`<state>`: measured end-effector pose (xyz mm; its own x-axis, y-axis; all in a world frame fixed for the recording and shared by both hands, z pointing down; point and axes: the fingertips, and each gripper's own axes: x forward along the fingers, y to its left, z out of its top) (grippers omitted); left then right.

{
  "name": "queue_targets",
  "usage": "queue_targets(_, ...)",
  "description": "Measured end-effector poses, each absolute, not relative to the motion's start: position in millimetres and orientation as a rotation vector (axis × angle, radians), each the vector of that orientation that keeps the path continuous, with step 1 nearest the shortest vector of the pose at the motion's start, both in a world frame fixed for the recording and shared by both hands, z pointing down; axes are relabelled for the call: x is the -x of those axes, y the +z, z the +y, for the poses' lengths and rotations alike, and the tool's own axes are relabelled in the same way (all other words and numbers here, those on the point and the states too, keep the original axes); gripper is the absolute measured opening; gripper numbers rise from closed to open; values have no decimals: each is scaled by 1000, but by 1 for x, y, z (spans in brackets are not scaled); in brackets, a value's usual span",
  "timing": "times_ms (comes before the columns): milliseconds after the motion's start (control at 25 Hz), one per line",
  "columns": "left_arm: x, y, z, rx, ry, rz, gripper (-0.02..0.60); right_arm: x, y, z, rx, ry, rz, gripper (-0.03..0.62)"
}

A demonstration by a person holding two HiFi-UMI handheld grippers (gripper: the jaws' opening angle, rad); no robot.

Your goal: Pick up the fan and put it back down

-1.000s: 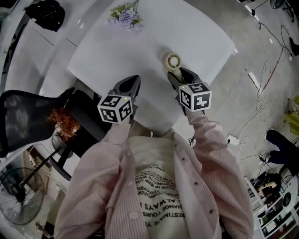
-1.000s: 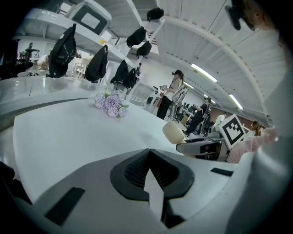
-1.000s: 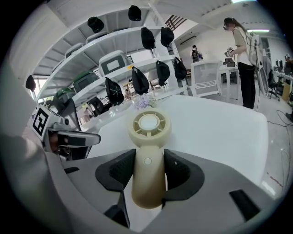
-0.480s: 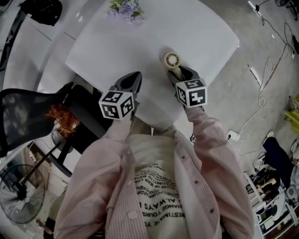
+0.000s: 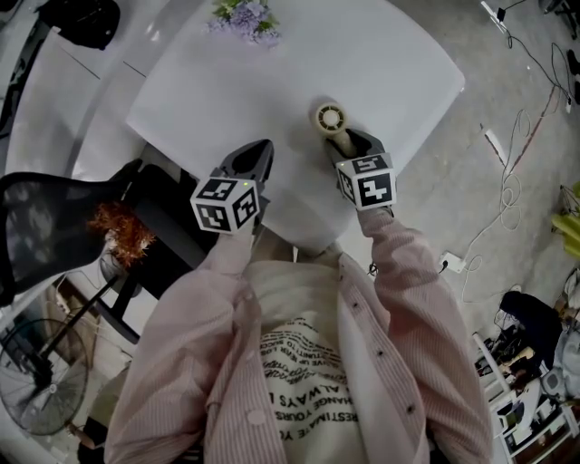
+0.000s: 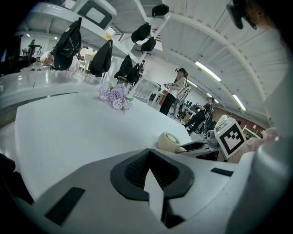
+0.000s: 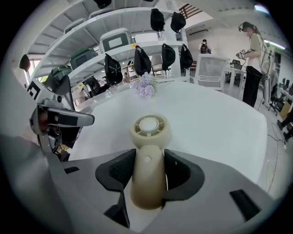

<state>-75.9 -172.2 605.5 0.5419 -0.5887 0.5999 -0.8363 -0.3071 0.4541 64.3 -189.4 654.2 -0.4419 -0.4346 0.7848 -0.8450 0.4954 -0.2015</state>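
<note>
Head view: the fan lies on the white tabletop, its round head facing up, near the edge closest to the person. Its handle runs toward 5 o'clock into the right hand-held gripper, so the head sits at 11 o'clock from the jaw tips. The left hand-held gripper hovers at 8 o'clock from the fan, well apart. Flowers lie at the far edge, at 11 o'clock.

Left gripper view: the left hand-held gripper has its jaws together with nothing between them. The fan is at 2 o'clock, with the right hand-held gripper just behind it.

Right gripper view: the right hand-held gripper is closed on the fan by the handle, a pad on each side. The head juts out at 12 o'clock beyond the tips. I cannot tell whether the fan touches the tabletop.
</note>
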Motion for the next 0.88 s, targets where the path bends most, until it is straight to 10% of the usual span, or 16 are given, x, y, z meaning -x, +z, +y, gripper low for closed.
queue_targets(880, 70, 588, -164, -2077, 377, -1156, 2, -61, 644, -187, -1108, 729, -2122, 201)
